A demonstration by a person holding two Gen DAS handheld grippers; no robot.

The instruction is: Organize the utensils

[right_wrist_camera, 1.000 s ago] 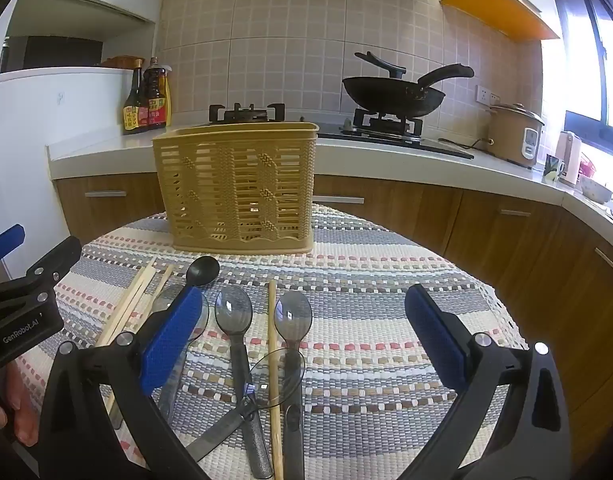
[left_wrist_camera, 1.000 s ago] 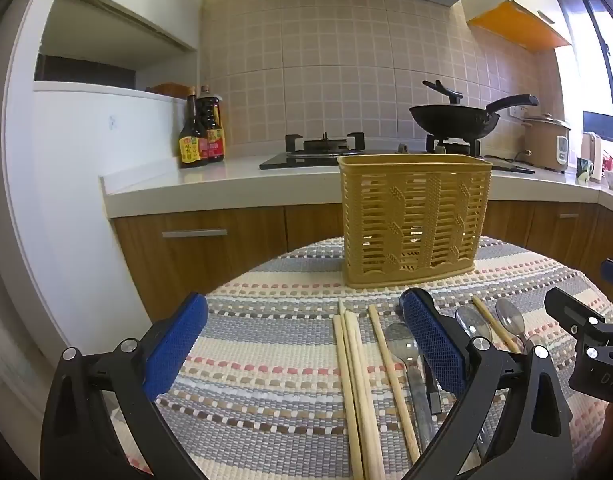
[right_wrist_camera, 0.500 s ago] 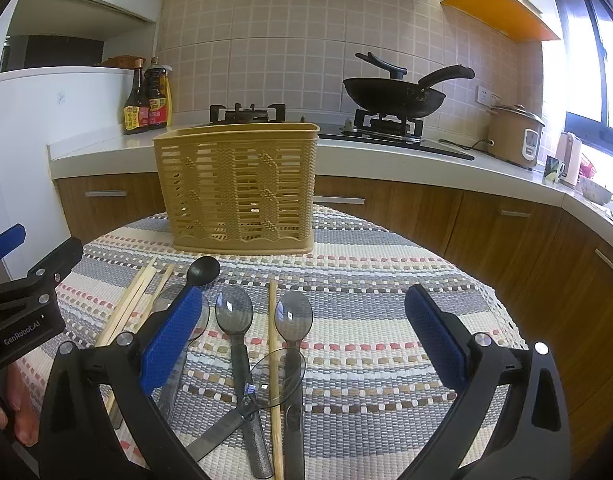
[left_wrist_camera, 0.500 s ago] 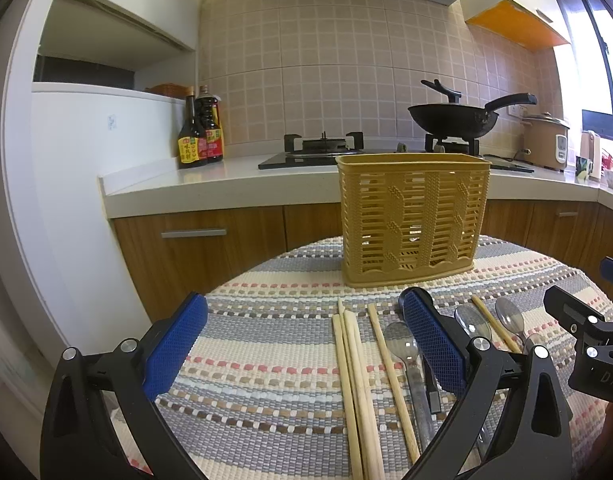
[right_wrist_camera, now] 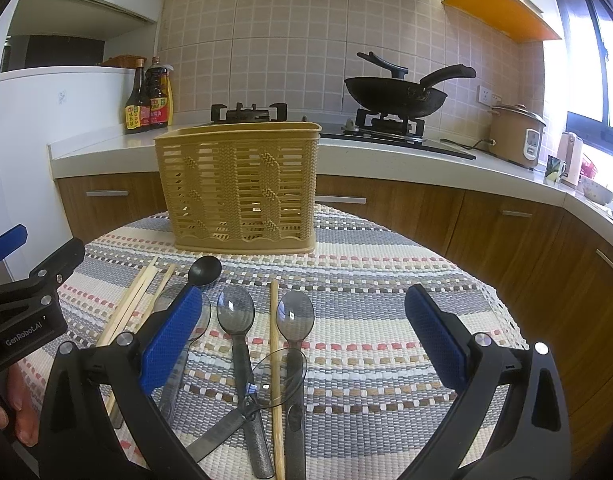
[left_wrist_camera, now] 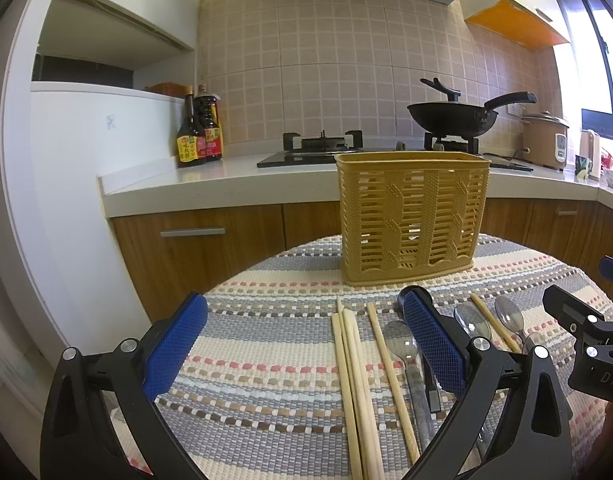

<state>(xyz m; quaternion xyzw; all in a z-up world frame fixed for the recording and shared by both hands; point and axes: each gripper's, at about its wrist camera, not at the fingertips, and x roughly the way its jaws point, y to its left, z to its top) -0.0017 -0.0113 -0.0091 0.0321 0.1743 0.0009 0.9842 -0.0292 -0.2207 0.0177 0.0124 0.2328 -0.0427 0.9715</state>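
Your yellow slatted basket [right_wrist_camera: 237, 188] stands upright at the far side of the desk [right_wrist_camera: 386, 280] on the striped cloth, and through its slats you can see nothing inside. The utensils all lie on the cloth in front of it: wooden chopsticks [left_wrist_camera: 354, 380] to the left, clear spoons [right_wrist_camera: 236, 312] and a black spoon [right_wrist_camera: 204, 271] beside them. Your left gripper [left_wrist_camera: 306, 344] and right gripper [right_wrist_camera: 304, 344] both hover above them with jaws spread wide, holding nothing.

Chopsticks [left_wrist_camera: 352, 376] left of spoons [right_wrist_camera: 236, 312], before the basket [right_wrist_camera: 238, 186].
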